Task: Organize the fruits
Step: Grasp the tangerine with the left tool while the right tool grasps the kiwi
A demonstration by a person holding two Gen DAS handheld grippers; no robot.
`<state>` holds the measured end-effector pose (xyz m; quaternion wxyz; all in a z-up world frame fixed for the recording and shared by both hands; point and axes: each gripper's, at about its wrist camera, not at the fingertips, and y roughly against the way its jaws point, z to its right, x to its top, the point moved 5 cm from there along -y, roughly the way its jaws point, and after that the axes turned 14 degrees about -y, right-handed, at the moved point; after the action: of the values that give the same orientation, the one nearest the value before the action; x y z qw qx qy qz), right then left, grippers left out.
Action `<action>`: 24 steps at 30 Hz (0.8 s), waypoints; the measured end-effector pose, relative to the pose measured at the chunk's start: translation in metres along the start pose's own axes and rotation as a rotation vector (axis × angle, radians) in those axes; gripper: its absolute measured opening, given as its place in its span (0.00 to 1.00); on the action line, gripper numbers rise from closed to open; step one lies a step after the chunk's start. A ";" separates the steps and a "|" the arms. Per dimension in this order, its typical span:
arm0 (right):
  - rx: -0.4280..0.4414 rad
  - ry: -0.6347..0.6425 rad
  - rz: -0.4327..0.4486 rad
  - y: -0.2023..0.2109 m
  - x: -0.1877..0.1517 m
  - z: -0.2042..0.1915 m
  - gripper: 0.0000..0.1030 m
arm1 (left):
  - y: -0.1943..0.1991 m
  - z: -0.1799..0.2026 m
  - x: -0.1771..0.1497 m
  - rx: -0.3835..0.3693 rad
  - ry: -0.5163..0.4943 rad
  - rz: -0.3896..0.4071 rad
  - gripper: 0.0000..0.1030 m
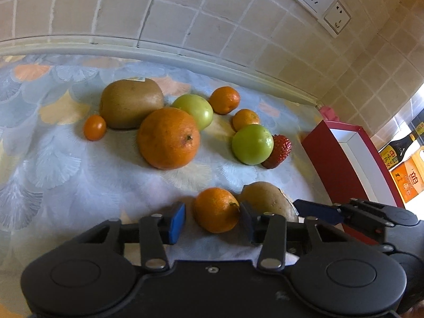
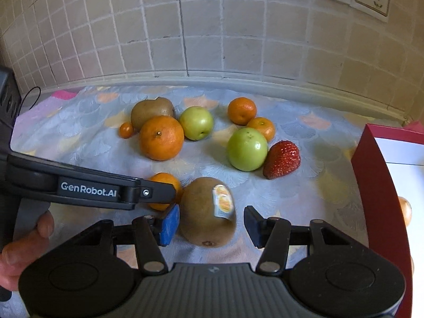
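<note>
Fruit lies on a patterned cloth point(image 1: 66, 159). My left gripper point(image 1: 212, 218) is open around a small mandarin point(image 1: 216, 209); its right pad touches the fruit, its left pad stands just clear. My right gripper point(image 2: 209, 224) is open around a kiwi with a sticker point(image 2: 208, 212), which also shows in the left wrist view point(image 1: 267, 198). Further back lie a big orange point(image 1: 168, 137), a kiwi point(image 1: 131, 103), two green fruits point(image 1: 194, 110) point(image 1: 251, 144), a strawberry point(image 1: 278, 151) and small mandarins point(image 1: 225, 100).
A red box with a white inside point(image 1: 347, 153) point(image 2: 381, 175) stands at the right. The tiled wall point(image 1: 185, 13) with sockets point(image 1: 322, 5) runs behind. Bottles point(image 1: 397, 153) stand at the far right. A tiny orange fruit point(image 1: 94, 131) lies left of the far kiwi.
</note>
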<state>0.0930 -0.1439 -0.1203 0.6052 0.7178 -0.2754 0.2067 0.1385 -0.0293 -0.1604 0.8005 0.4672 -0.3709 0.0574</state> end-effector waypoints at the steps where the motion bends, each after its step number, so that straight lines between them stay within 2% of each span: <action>1: 0.000 0.001 -0.002 -0.002 0.000 0.000 0.53 | -0.001 0.001 0.000 -0.007 0.002 -0.001 0.45; 9: 0.002 -0.019 0.002 -0.007 -0.001 0.002 0.51 | -0.002 0.006 0.001 0.004 -0.020 0.017 0.41; 13: 0.017 -0.038 0.009 -0.002 -0.001 0.005 0.50 | 0.011 0.013 0.006 0.054 -0.069 0.050 0.41; 21: 0.018 -0.042 0.118 0.042 0.019 0.015 0.49 | 0.050 0.037 0.038 0.078 -0.125 0.152 0.41; 24: 0.006 -0.042 0.125 0.049 0.022 0.025 0.49 | 0.056 0.050 0.048 0.072 -0.159 0.176 0.41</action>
<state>0.0774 -0.1770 -0.0739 0.5830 0.7052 -0.3314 0.2299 0.1215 -0.0501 -0.0755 0.7434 0.4643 -0.4703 0.1034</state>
